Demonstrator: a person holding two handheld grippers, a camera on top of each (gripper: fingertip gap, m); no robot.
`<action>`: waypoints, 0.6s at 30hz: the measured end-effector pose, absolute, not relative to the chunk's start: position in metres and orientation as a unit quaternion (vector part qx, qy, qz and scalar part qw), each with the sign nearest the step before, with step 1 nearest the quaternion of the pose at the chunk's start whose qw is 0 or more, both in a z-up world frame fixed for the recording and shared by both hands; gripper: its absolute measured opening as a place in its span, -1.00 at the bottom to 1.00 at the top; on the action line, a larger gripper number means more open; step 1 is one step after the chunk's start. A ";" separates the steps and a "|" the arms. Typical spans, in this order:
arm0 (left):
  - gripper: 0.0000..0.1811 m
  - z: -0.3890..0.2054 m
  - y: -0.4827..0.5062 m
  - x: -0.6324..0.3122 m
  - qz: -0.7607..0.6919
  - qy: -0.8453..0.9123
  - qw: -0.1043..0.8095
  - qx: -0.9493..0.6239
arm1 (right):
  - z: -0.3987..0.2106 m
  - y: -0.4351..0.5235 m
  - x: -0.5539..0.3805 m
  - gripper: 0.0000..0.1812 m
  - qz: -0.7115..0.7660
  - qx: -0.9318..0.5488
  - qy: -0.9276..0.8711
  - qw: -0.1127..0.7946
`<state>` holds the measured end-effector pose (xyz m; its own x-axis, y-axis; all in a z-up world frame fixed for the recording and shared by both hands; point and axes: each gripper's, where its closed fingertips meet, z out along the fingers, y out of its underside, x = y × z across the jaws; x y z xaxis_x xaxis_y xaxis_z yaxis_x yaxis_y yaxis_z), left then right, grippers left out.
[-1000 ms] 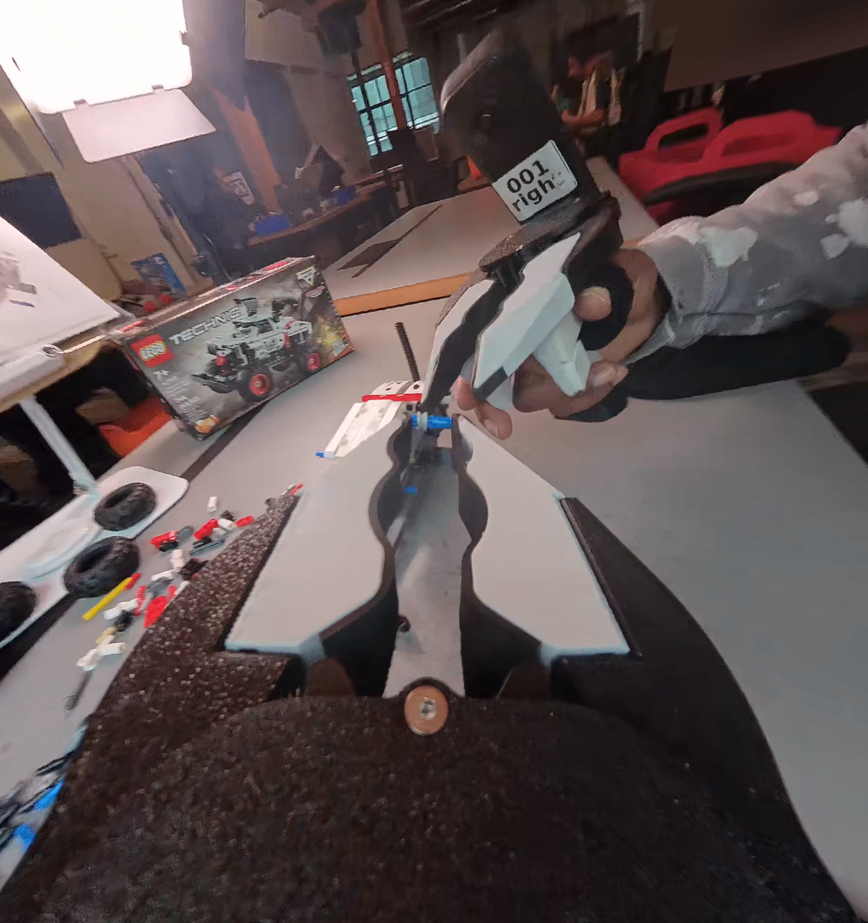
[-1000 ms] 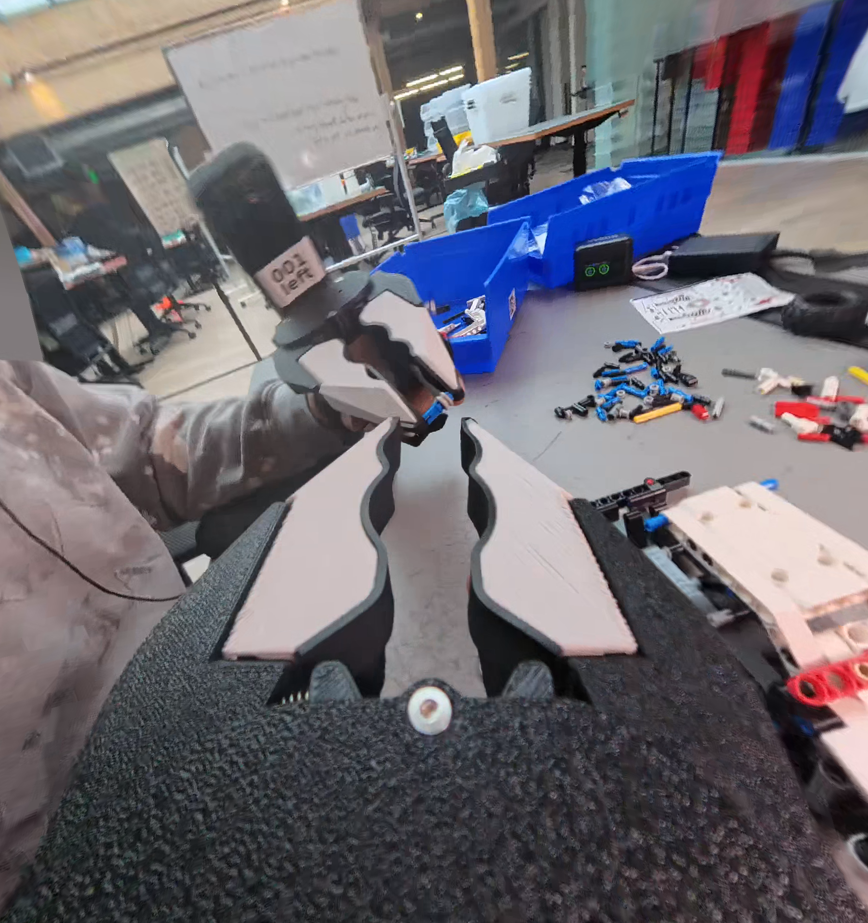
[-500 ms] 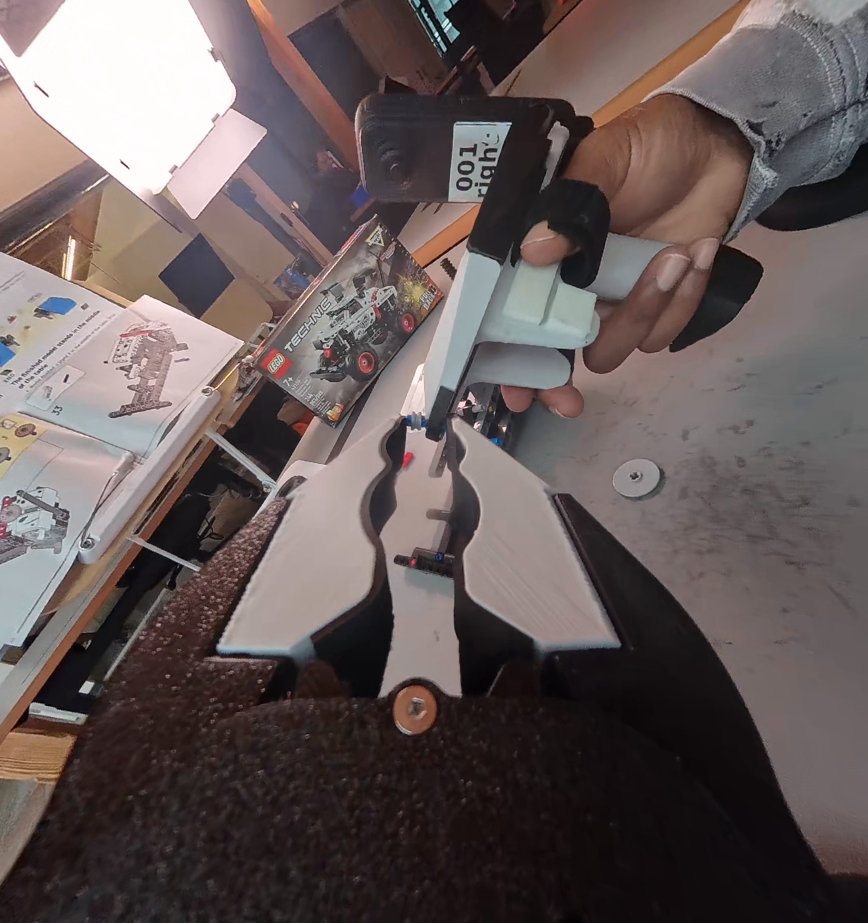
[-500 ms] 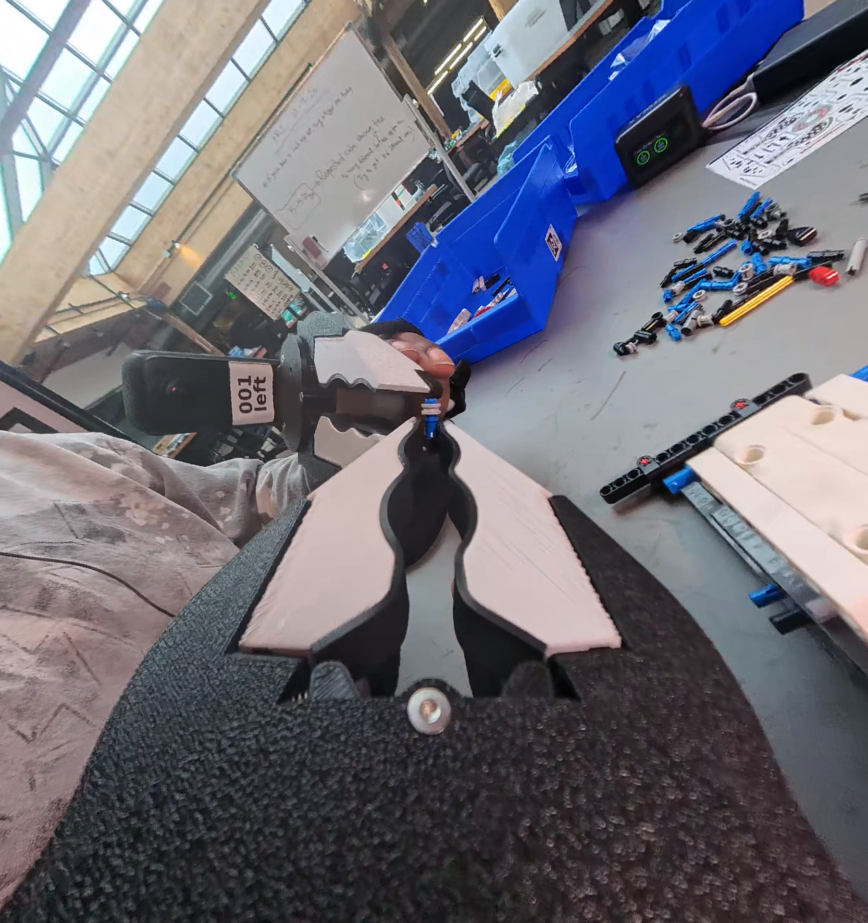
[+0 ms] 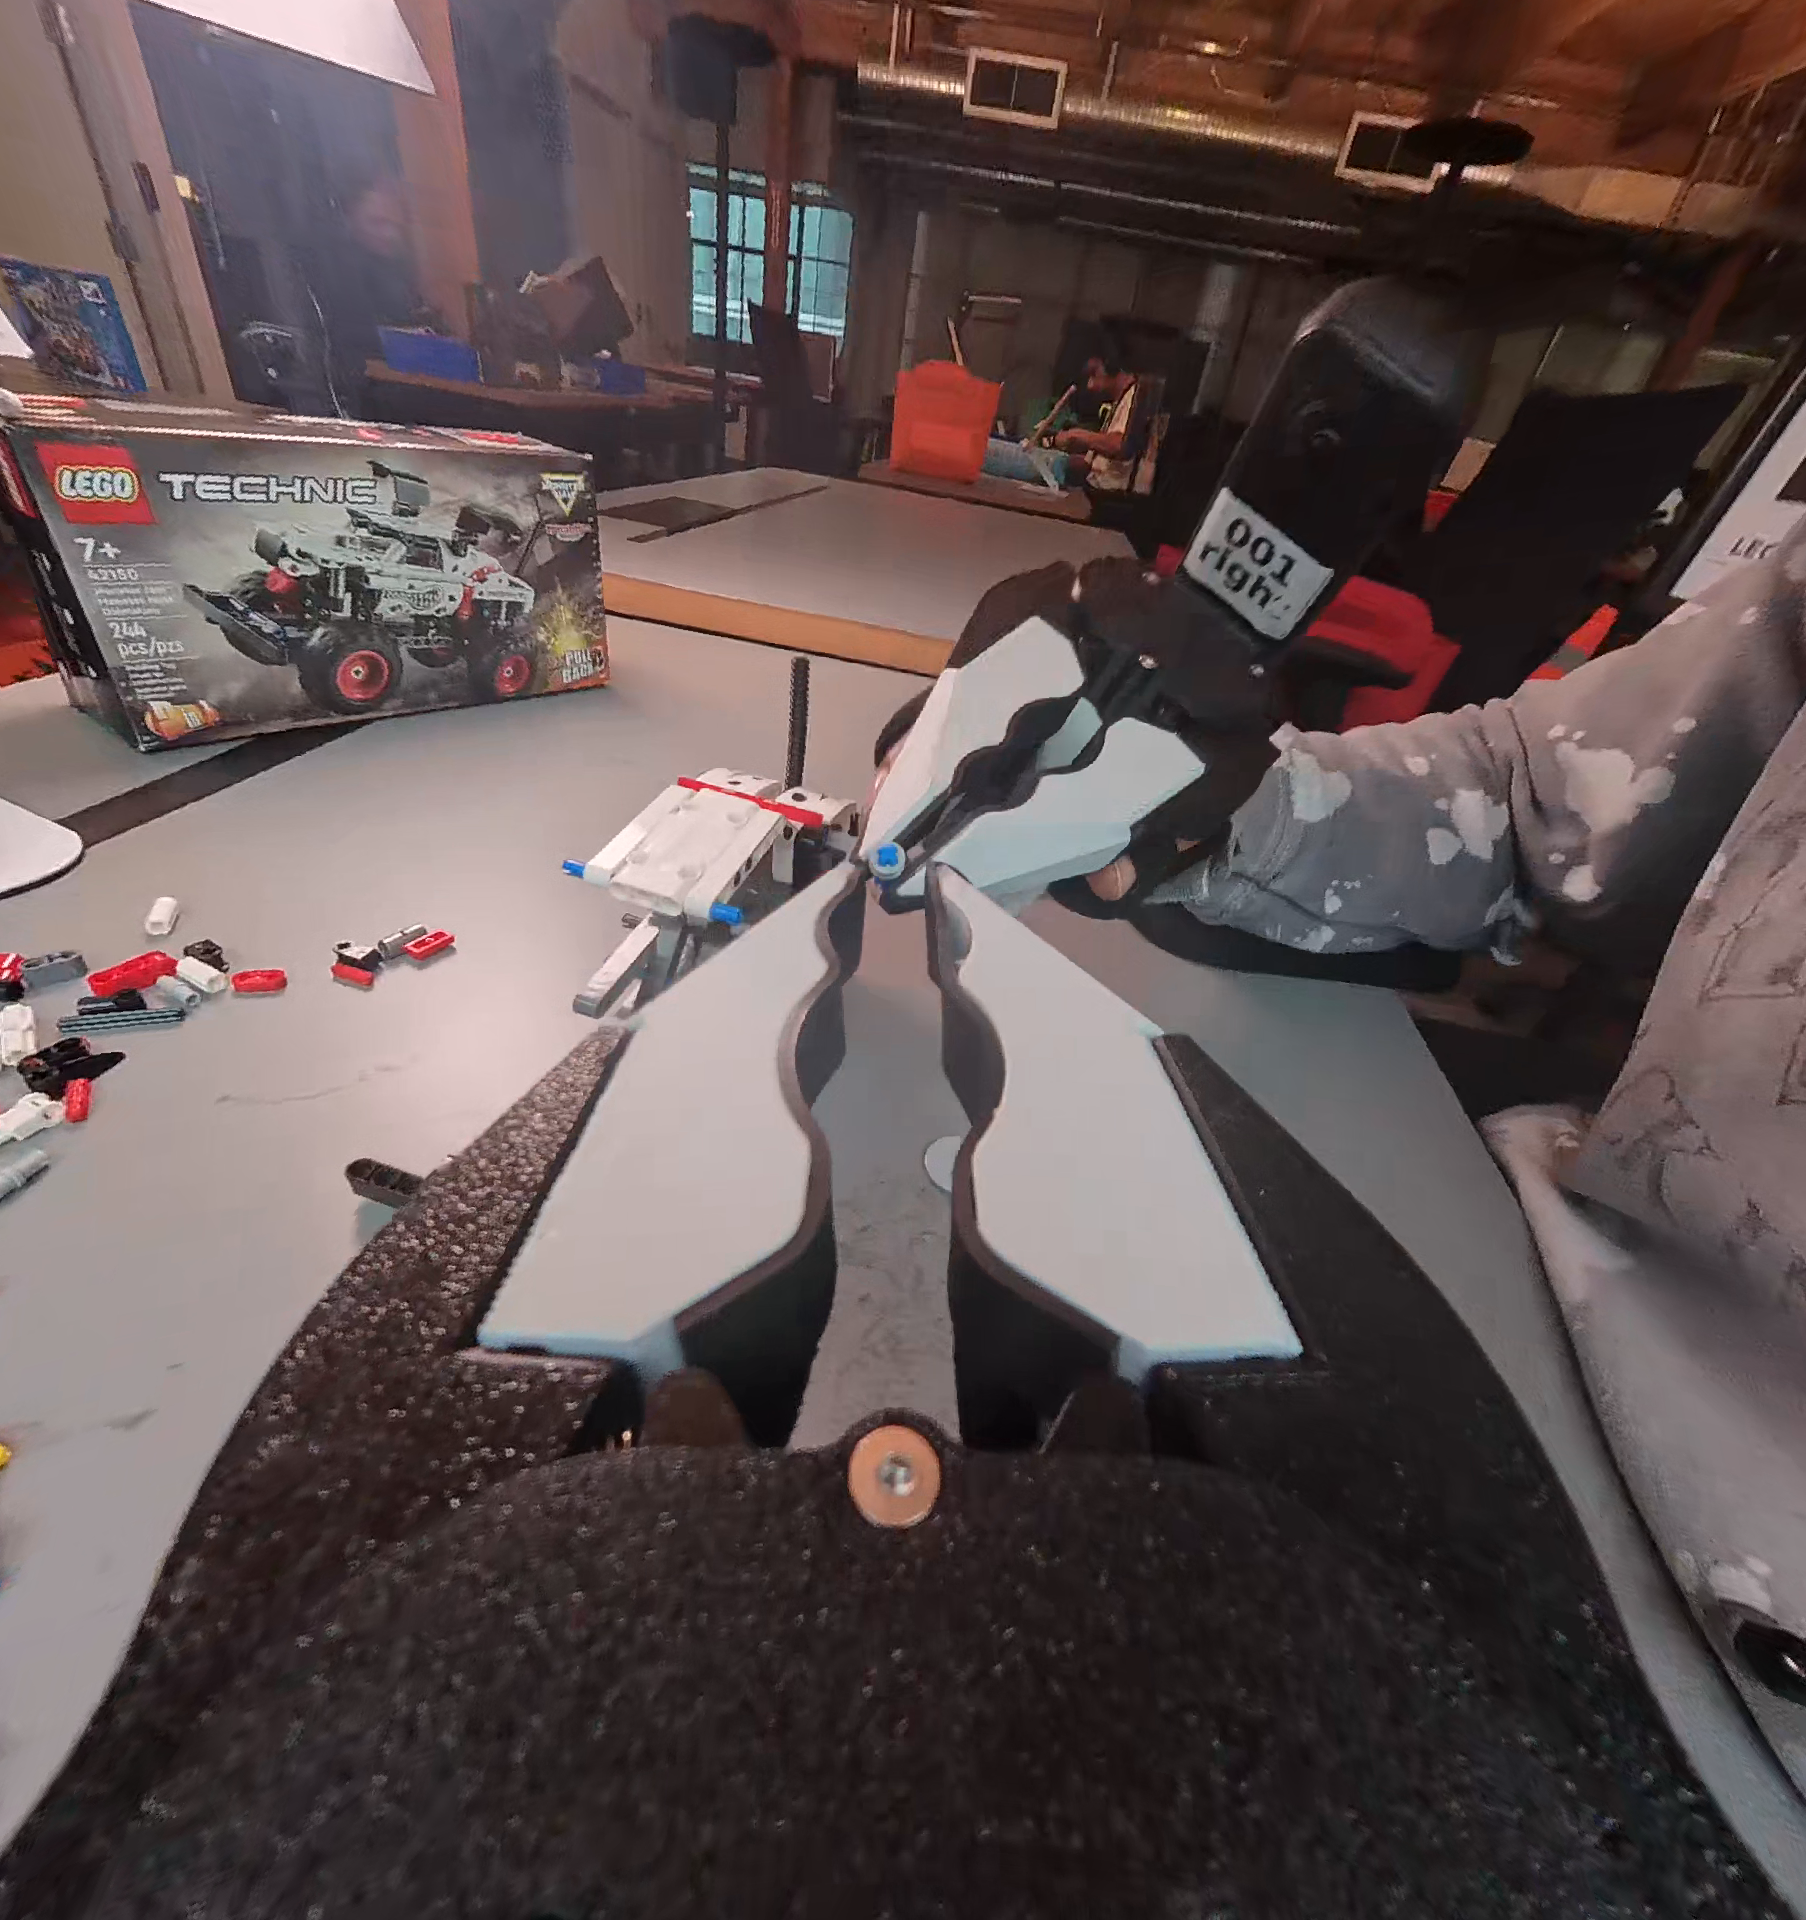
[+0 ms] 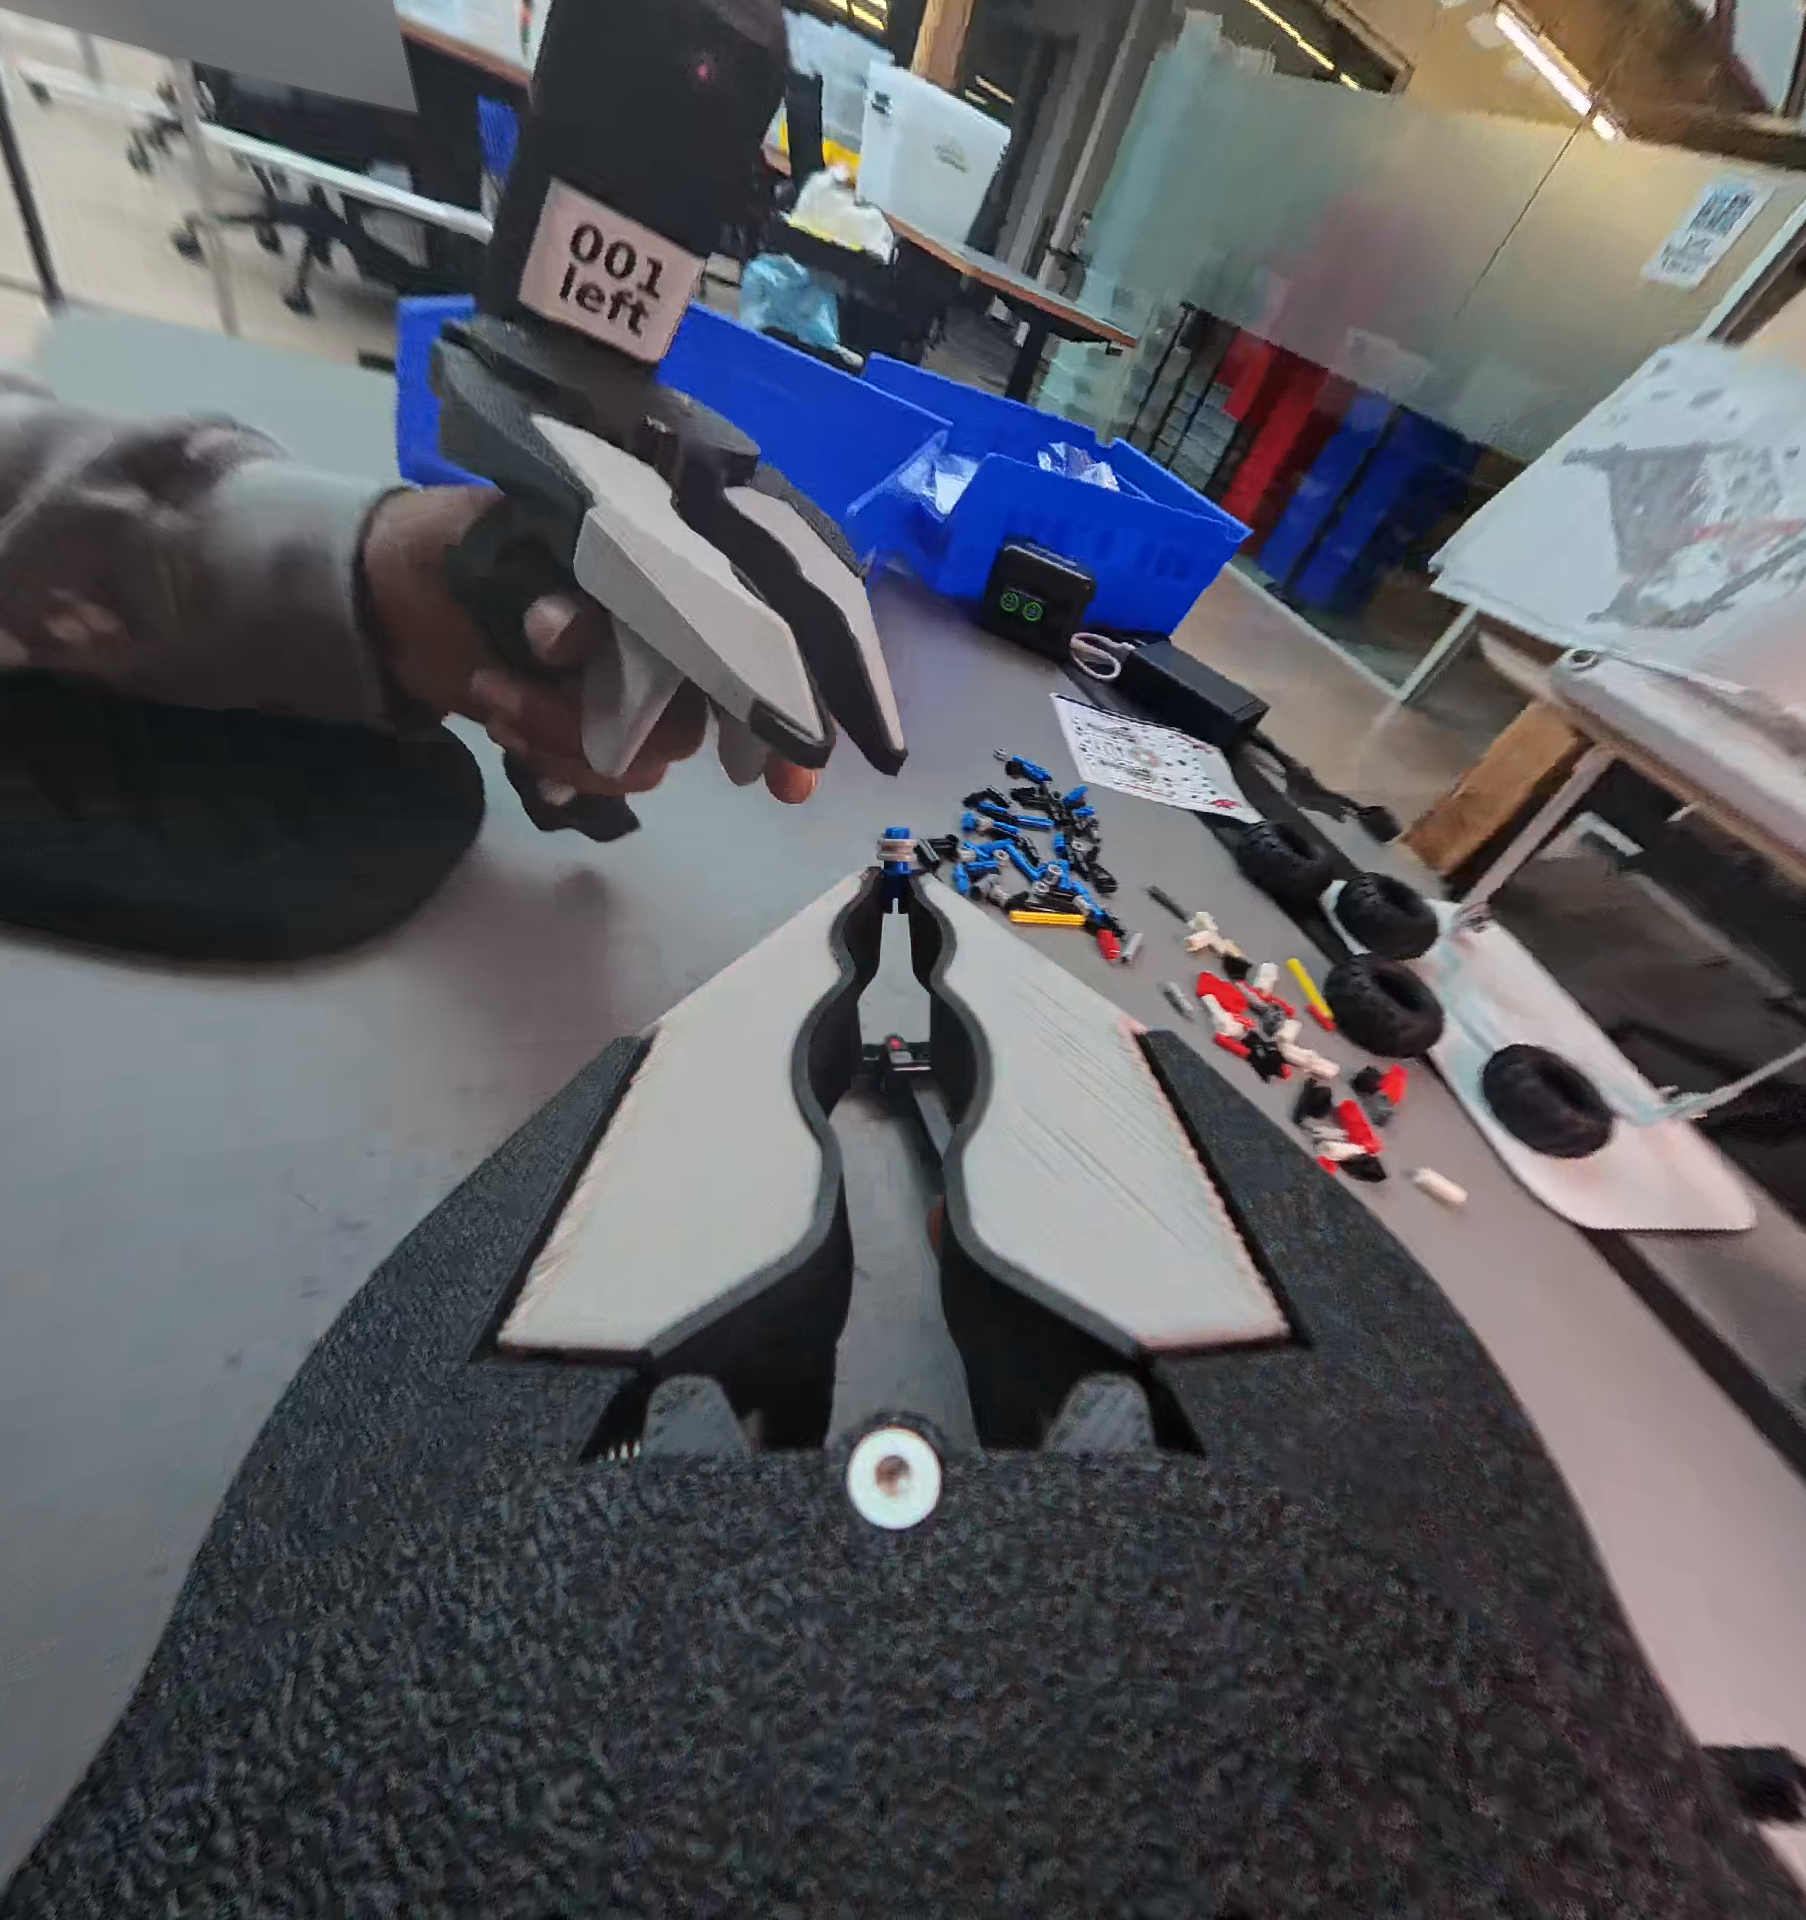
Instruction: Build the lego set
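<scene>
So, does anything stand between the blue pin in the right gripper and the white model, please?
Nothing visible does: the blue pin sits just beside the white model; the left gripper hovers close.

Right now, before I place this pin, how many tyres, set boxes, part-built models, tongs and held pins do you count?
Black tyres: 4
Set box: 1
Part-built white model: 1
Tongs, left tongs and right tongs: 2
Blue pin held in the right tongs: 1
Total: 9
</scene>
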<state>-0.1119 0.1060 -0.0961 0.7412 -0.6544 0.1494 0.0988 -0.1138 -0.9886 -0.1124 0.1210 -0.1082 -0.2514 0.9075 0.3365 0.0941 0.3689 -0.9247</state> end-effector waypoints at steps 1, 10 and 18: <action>-0.89 -0.100 0.107 -0.110 -0.288 0.209 0.629 -0.691 | -0.110 0.120 -0.113 -0.95 0.392 -0.361 -0.681 0.502; -0.92 -0.114 0.110 -0.105 -0.268 0.224 0.606 -0.714 | -0.120 0.113 -0.116 -0.95 0.297 -0.313 -0.723 0.540; -0.93 -0.091 0.102 -0.102 -0.345 0.202 0.623 -0.672 | -0.099 0.105 -0.113 -0.95 0.333 -0.291 -0.693 0.569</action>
